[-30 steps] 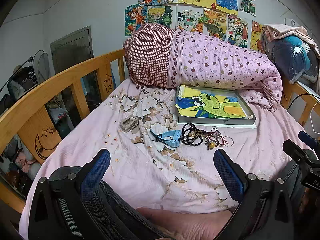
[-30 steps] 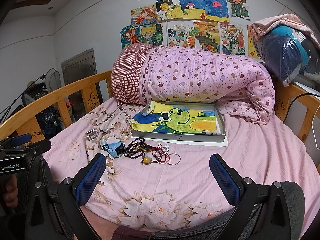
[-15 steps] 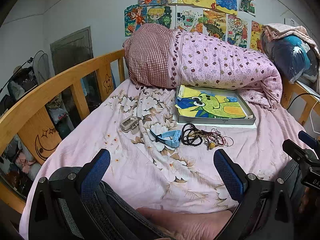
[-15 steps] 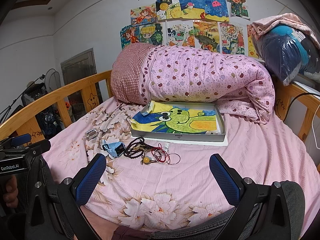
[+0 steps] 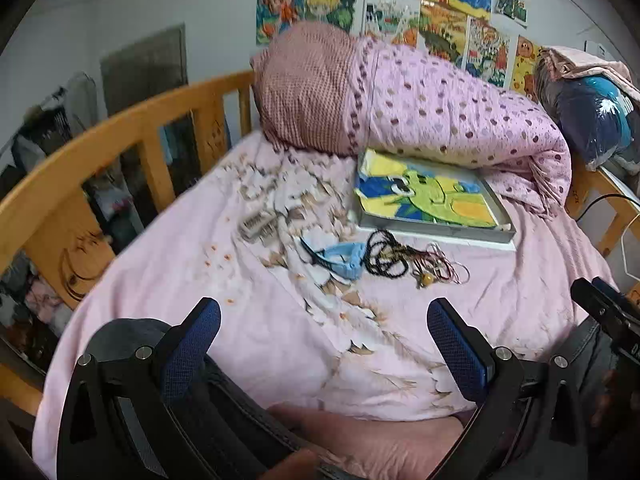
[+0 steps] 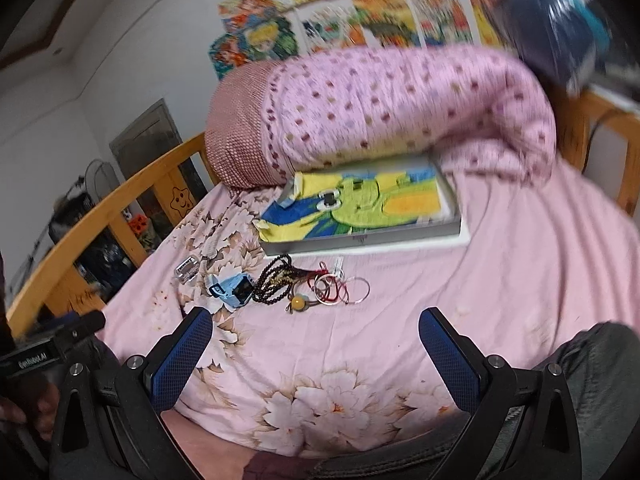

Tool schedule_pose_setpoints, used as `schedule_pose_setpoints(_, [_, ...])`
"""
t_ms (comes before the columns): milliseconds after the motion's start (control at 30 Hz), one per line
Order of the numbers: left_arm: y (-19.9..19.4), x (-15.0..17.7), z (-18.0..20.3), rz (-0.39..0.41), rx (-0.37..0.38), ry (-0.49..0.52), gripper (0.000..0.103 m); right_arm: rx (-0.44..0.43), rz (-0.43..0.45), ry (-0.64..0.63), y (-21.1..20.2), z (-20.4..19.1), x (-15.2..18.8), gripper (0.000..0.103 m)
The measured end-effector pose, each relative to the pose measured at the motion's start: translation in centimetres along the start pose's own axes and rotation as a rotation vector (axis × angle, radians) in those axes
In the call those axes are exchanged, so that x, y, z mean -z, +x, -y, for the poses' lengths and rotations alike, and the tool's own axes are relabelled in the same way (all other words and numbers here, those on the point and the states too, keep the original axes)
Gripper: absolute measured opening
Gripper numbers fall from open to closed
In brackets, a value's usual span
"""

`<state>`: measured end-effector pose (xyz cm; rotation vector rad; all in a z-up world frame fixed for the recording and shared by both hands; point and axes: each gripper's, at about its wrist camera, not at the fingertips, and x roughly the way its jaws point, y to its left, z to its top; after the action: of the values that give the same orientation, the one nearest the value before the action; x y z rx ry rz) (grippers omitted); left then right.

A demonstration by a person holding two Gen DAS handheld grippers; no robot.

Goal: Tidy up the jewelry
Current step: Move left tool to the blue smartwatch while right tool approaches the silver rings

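Jewelry lies in a small heap on the pink floral bedsheet: a dark bead string (image 5: 384,256) (image 6: 276,280), thin red and silver bangles with a yellow bead (image 5: 440,270) (image 6: 340,292), a light blue watch (image 5: 340,258) (image 6: 234,290) and a grey hair clip (image 5: 258,226) (image 6: 187,269). Behind them lies a flat grey tray (image 5: 434,232) (image 6: 360,236) lined with a green cartoon picture. My left gripper (image 5: 324,344) is open and empty, short of the heap. My right gripper (image 6: 316,344) is open and empty, just short of the bangles.
A rolled pink dotted quilt (image 5: 420,100) (image 6: 400,108) lies behind the tray. A wooden bed rail (image 5: 120,148) (image 6: 100,232) runs along the left side. A dark blue bundle (image 5: 596,120) sits at the far right. The person's legs lie under both grippers.
Both grippers have moved forward toward the jewelry and tilted; the right one moved more and its view is blurred. The jewelry and tray have not moved.
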<state>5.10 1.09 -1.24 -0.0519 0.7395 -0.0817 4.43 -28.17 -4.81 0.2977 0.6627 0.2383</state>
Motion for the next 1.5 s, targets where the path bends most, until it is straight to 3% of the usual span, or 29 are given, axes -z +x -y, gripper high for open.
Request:
schedule_pose_setpoints(167, [2.4,-1.9,-0.9,-0.061,0.042,-0.034,0.101,0.029,-0.062,0.006,2.6,1.4,-1.3,0.103])
schedule_pose_setpoints(333, [5.8,-3.7,-1.2,-0.136,0.097,-0.032,0.101,-0.005,-0.16,0.0,6.0,2.5,-2.7,0.103])
schedule_pose_setpoints(700, [14.0,-4.7,1.4,-0.246,0.149,0.177,0.1,-0.009,-0.341,-0.187,14.0,3.1,-4.1,0.103])
schedule_pose_setpoints(767, [15.5,-4.5,1.9,-0.266,0.156,0.209,0.095,-0.017,-0.356,-0.221,15.3,3.1,-3.9,0.103])
schedule_pose_setpoints(1033, [19.9,-3.8,2.5,-0.371,0.165,0.251,0.068,-0.137,-0.436,-0.098,19.4,4.7,-3.8,0.07])
schedule_pose_setpoints(1100, [20.4,-3.9,2.5,-0.38,0.17,0.251,0.06,-0.165,-0.435,-0.107,19.7,4.4,-3.7,0.058])
schedule_pose_setpoints(1167, [20.7,-3.9,2.6,-0.385,0.176,0.253,0.054,-0.189,-0.437,-0.135,20.1,3.7,-3.5,0.053])
schedule_pose_setpoints(1233, [21.0,-4.1,2.8,-0.386,0.175,0.254,0.051,-0.207,-0.433,-0.168,20.4,3.0,-3.4,0.038])
schedule_pose_setpoints(1367, [21.7,-4.2,3.0,-0.404,0.182,0.246,0.037,-0.242,-0.442,-0.221,21.2,1.7,-2.8,0.026])
schedule_pose_setpoints(1500, [22.2,-4.2,2.8,-0.416,0.18,0.23,0.032,-0.252,-0.461,-0.226,22.2,1.4,-2.3,0.016])
